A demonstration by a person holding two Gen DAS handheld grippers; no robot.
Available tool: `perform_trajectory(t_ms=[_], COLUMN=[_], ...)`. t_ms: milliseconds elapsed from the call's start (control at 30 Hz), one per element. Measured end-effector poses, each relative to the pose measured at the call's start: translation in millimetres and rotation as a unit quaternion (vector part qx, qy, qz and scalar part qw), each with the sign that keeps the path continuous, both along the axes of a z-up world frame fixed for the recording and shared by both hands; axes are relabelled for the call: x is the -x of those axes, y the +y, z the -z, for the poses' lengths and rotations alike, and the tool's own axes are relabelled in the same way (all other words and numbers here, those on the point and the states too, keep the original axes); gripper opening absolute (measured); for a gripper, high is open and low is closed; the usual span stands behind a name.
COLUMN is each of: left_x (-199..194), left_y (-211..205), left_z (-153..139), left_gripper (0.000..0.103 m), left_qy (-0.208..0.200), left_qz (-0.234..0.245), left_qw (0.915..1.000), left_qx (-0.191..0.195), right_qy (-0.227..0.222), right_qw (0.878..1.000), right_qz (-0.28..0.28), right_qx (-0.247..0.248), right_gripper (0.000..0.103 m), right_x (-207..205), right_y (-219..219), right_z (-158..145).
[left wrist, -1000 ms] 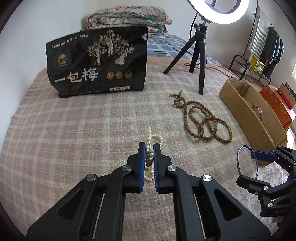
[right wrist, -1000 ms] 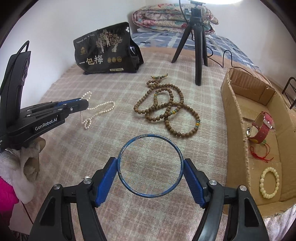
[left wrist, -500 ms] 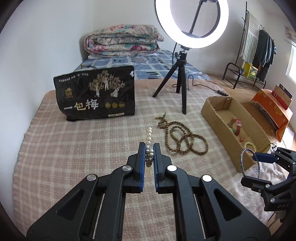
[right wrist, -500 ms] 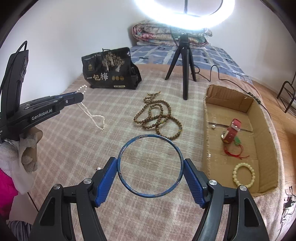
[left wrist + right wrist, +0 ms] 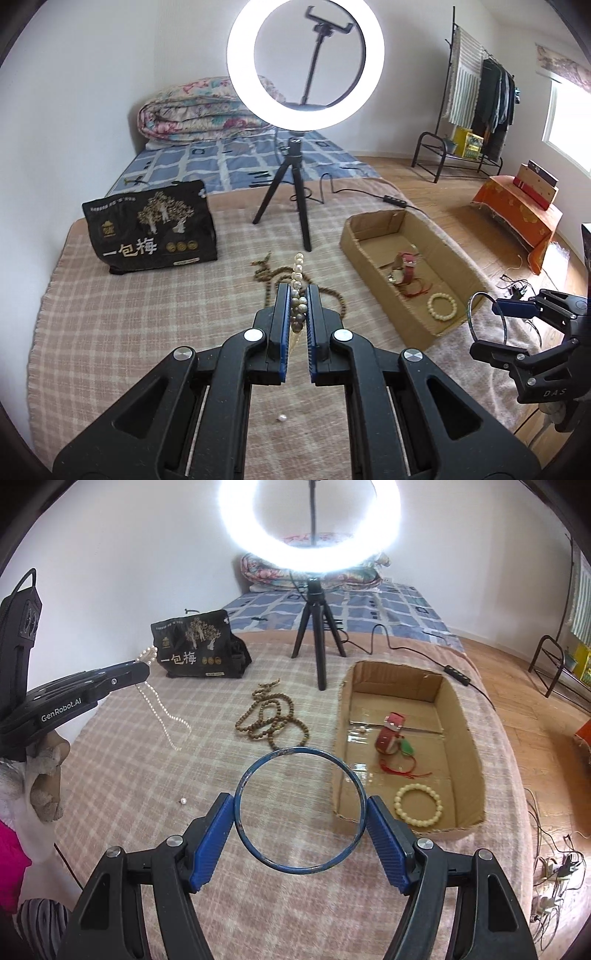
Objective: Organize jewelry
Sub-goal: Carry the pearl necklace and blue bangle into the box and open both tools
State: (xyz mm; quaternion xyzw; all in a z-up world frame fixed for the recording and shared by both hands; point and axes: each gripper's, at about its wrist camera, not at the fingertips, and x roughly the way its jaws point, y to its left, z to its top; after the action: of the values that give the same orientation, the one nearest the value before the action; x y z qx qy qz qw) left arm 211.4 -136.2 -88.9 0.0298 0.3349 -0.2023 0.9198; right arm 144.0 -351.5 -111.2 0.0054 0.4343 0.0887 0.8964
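Over a plaid blanket (image 5: 122, 775), the left gripper (image 5: 298, 295) is pinched tight on a pearl necklace (image 5: 162, 709); the right gripper (image 5: 301, 812), spread wide, clamps a blue bangle (image 5: 301, 867).

Each gripper, left gripper (image 5: 295, 308) and right gripper (image 5: 300, 814), consists of black moulded arms with triangular cut-outs, silver pivot screws and ribbed blue pads on the jaws. The left unit carries white "GenRobot.AI" lettering. A pink sleeve (image 5: 9, 864) and light fabric glove (image 5: 40, 775) are worn.
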Motion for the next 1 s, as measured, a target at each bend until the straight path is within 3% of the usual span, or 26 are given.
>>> perform_trajectory(t_ms=[433, 1000], left_x=[10.4, -6.9], left_y=[-70.6, -156.0], left_z=[-26.1, -32.1], left_gripper=[0.006, 0.006], left_qy=[-0.011, -0.007], left_qz=[0.051, 0.101], left_qw=[0.9986, 0.9945], left_qx=[0.007, 0.027], right_qy=[-0.006, 0.004], right_qw=[0.999, 0.998], right_qz=[0.037, 0.070], right_qx=[0.003, -0.003], right_gripper=[0.074, 0.074], right_x=[5.1, -42.0], right_y=[-58.1, -128.6], right_z=[-9.0, 4.2])
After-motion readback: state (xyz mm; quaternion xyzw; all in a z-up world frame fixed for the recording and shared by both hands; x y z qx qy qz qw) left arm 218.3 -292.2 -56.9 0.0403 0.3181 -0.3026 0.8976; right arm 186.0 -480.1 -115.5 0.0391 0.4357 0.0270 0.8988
